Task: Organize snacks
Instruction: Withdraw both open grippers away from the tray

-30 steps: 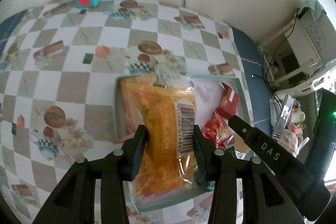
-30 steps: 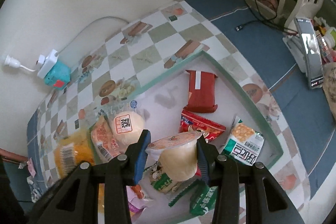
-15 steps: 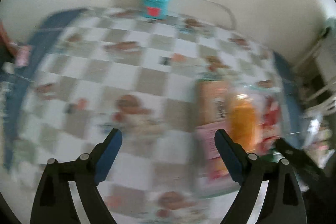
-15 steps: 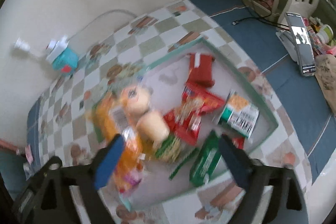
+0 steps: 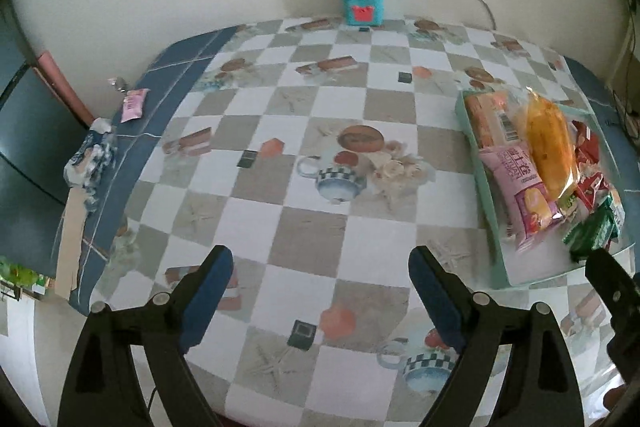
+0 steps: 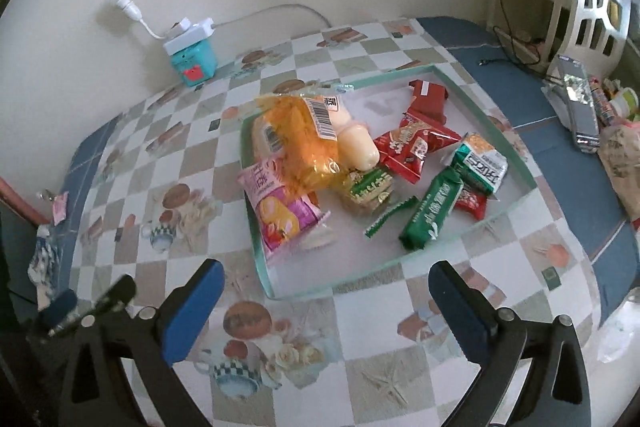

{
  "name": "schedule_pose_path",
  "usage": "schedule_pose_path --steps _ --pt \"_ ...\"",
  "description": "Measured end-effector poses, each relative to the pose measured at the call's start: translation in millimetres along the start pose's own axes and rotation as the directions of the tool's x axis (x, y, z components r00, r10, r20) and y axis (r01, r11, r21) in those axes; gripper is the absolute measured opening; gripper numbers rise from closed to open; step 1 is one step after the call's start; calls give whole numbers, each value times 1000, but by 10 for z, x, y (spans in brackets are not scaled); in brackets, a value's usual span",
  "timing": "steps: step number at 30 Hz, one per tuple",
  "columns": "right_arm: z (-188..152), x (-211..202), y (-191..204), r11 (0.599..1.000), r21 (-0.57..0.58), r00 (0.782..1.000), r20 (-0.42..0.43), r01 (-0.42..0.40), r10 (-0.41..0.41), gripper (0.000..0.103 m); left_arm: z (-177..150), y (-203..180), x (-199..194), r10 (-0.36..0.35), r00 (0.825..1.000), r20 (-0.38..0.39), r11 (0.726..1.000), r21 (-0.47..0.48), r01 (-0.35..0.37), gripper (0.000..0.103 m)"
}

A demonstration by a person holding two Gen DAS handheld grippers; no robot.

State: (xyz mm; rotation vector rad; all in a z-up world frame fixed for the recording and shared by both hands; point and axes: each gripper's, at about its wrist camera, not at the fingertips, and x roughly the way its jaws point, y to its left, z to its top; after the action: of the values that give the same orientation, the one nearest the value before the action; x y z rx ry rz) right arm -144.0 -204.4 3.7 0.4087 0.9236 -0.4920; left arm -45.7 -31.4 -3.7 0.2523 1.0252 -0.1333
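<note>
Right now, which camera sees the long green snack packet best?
The right wrist view. There the long green packet lies whole in the tray, unblocked, beside the white-and-green packet. In the left wrist view it is only a squashed green bit at the picture's right edge, partly hidden behind other snacks.

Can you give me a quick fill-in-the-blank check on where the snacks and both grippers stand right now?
1. The snacks lie piled in the ____-rimmed tray.
2. The orange bag lies partly over the ____ packet.
3. The right gripper has ____ between its pads.
4. The left gripper stands ____, over bare tablecloth.

Missing words: green; pink; nothing; open
</note>
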Motion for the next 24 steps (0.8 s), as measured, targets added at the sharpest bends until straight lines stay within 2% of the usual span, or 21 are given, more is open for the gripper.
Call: schedule_pose_path --steps 5,24 --pt "4 -123 -20 1000 8 998 58 7 -8 103 -16 30 -17 -6 1000 -5 1000 -10 6 90" --pt "17 -64 97 996 -65 996 61 63 -59 103 50 145 5 -46 999 -25 997 -56 45 90"
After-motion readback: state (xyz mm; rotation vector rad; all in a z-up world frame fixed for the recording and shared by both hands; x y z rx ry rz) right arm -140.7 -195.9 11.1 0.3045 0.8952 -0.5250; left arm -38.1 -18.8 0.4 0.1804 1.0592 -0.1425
